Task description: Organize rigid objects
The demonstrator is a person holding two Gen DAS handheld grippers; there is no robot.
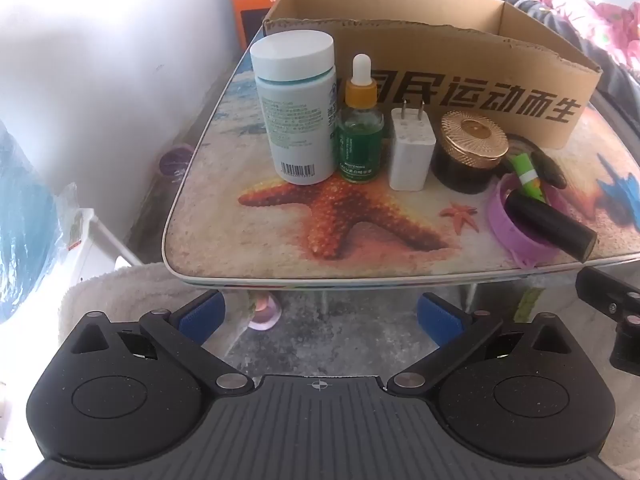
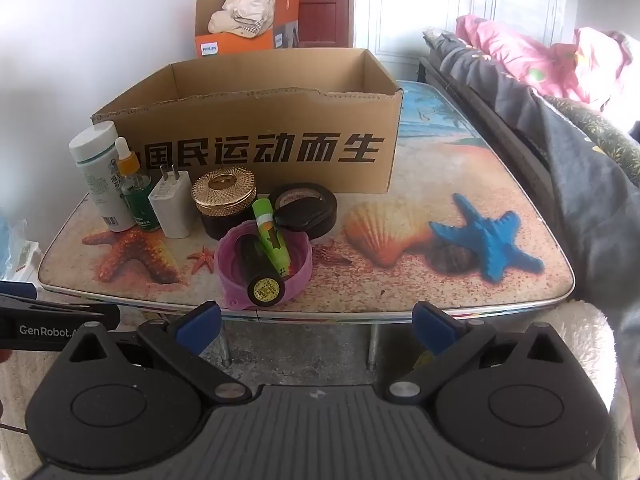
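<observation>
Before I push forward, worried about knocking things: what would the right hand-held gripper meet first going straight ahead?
Probably the table edge, then the purple lid; depth is unclear.

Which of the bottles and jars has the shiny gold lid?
The short dark round jar beside the white plug charger. Its lid is patterned gold, whereas the tall white bottle has a plain white cap and the green dropper bottle an orange collar.
</observation>
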